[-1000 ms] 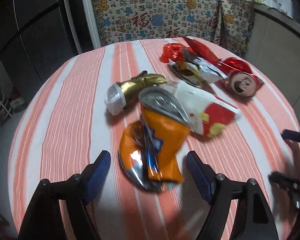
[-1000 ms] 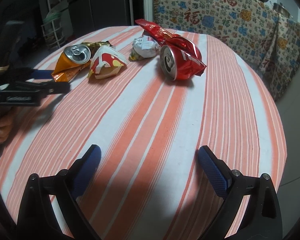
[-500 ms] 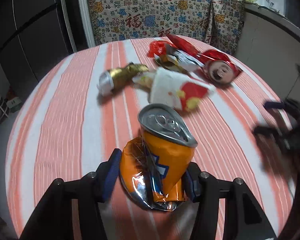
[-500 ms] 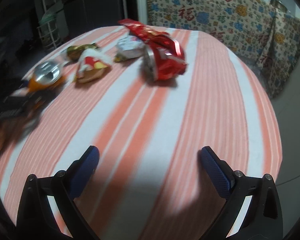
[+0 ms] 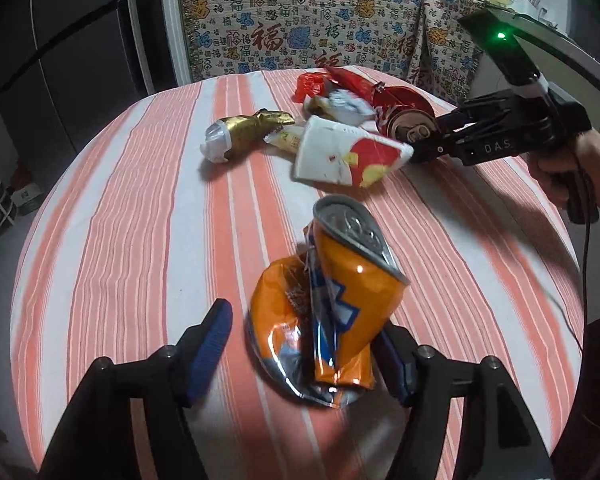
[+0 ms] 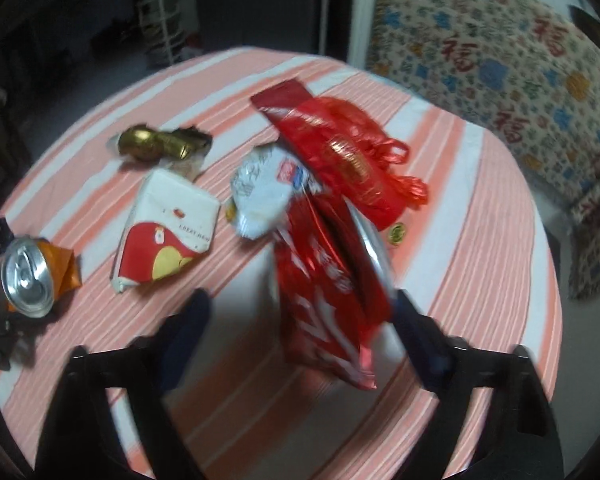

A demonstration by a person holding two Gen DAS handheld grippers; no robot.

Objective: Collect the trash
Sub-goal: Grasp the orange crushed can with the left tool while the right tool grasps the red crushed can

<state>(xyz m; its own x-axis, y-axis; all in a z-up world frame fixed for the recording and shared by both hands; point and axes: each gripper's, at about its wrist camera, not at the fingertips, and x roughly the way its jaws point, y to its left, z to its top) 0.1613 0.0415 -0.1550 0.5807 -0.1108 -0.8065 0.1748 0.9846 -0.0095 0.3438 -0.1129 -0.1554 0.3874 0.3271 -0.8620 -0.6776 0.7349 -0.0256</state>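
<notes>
Striped tablecloth [image 5: 140, 220]: crushed orange can [image 5: 332, 320] btwn spread left gripper [image 5: 304, 354]; right gripper [image 6: 300, 316] spread too.

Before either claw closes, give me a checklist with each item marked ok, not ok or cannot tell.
1. Orange can sits between the left claw fingers: ok.
2. Left claw gripping the can: not ok, a gap shows at the left finger.
3. Red can sits between the right claw fingers: ok.
4. Right claw closed on the red can: cannot tell, the view is blurred.
5. White carton clear of both claws: cannot tell; the right claw's tip sits right by it.
6. Gold wrapper out of the way: ok.
</notes>
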